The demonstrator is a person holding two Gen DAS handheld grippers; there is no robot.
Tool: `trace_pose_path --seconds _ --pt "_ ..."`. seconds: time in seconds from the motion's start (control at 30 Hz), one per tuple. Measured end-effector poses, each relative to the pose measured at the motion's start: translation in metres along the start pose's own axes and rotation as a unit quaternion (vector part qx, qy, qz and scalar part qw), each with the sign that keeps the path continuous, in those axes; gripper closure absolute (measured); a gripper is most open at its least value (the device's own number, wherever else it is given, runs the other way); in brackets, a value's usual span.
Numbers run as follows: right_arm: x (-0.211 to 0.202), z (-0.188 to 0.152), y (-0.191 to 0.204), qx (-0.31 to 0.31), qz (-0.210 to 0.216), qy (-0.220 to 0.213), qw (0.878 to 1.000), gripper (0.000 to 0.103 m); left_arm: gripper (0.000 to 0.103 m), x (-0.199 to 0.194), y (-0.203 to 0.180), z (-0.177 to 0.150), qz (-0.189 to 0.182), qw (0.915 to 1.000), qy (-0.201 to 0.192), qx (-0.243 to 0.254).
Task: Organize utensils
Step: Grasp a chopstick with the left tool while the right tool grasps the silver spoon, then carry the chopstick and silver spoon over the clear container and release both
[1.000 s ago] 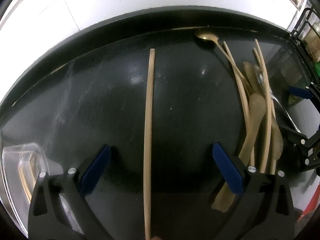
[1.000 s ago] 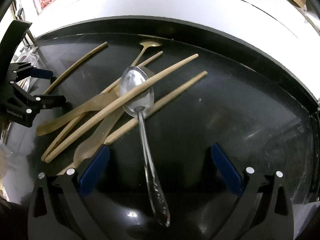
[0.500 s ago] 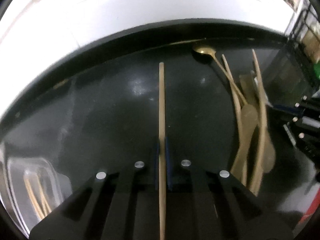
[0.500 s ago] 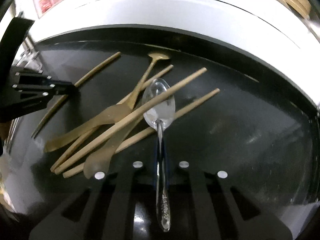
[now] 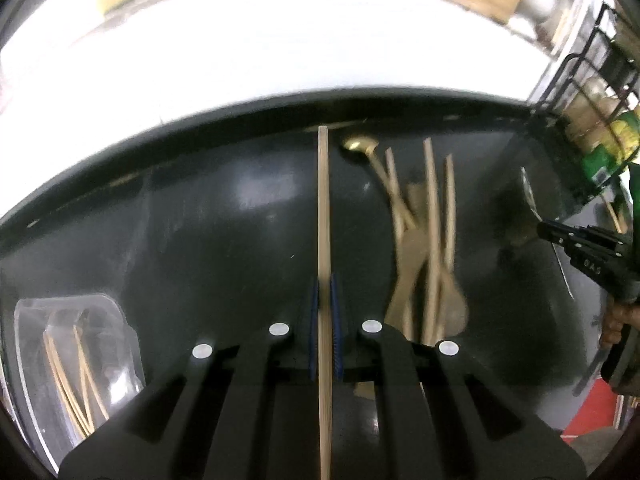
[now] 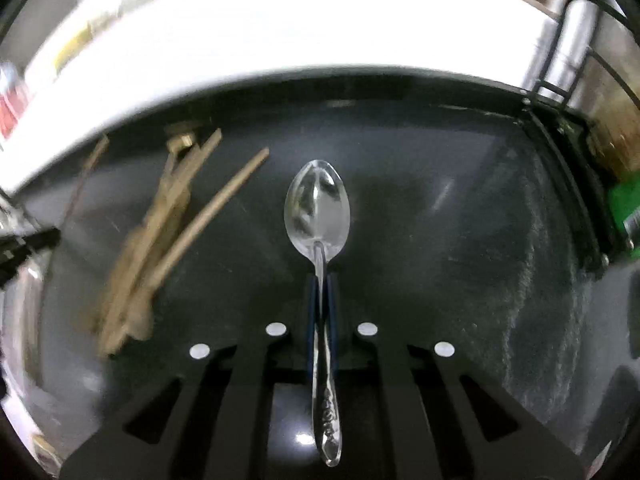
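My left gripper [image 5: 324,280] is shut on a long wooden chopstick [image 5: 323,208], held above the dark countertop [image 5: 220,220]. My right gripper [image 6: 321,280] is shut on the handle of a silver spoon [image 6: 317,208], bowl pointing forward, lifted off the counter. A pile of wooden utensils [image 5: 424,248] with a gold spoon [image 5: 358,146] lies right of the chopstick; it also shows blurred in the right wrist view [image 6: 160,240]. The right gripper [image 5: 588,248] shows at the right edge of the left wrist view.
A clear plastic tray [image 5: 76,360] holding several chopsticks sits at the lower left. A black wire rack [image 5: 588,92] with items stands at the far right; it also shows in the right wrist view [image 6: 568,152]. A white wall [image 5: 280,48] borders the counter's far edge.
Both grippers closed, the left on the chopstick, the right on the silver spoon. Both have lifted their utensils off the counter, and the spoon has moved right, away from the wooden pile.
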State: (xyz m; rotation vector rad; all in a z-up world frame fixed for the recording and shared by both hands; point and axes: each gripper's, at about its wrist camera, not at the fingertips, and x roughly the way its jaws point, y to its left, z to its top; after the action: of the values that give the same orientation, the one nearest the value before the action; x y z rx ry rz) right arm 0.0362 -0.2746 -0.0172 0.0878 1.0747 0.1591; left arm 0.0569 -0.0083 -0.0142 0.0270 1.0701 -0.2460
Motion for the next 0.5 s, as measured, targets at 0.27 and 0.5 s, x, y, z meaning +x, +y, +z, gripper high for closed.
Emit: trace_pose_path --seconds 0.27,0.5 --pt "-0.062 0.007 0.047 0.029 0.142 -0.042 0.989 0.097 0.097 -0.042 0.004 -0.008 -0.02 0.9996 -0.02 -0.004" --pt "-0.049 -0.007 0.121 0.096 0.26 0.028 0.961 0.097 0.097 -0.081 0.045 -0.026 0.009 0.9987 -0.035 -0.037"
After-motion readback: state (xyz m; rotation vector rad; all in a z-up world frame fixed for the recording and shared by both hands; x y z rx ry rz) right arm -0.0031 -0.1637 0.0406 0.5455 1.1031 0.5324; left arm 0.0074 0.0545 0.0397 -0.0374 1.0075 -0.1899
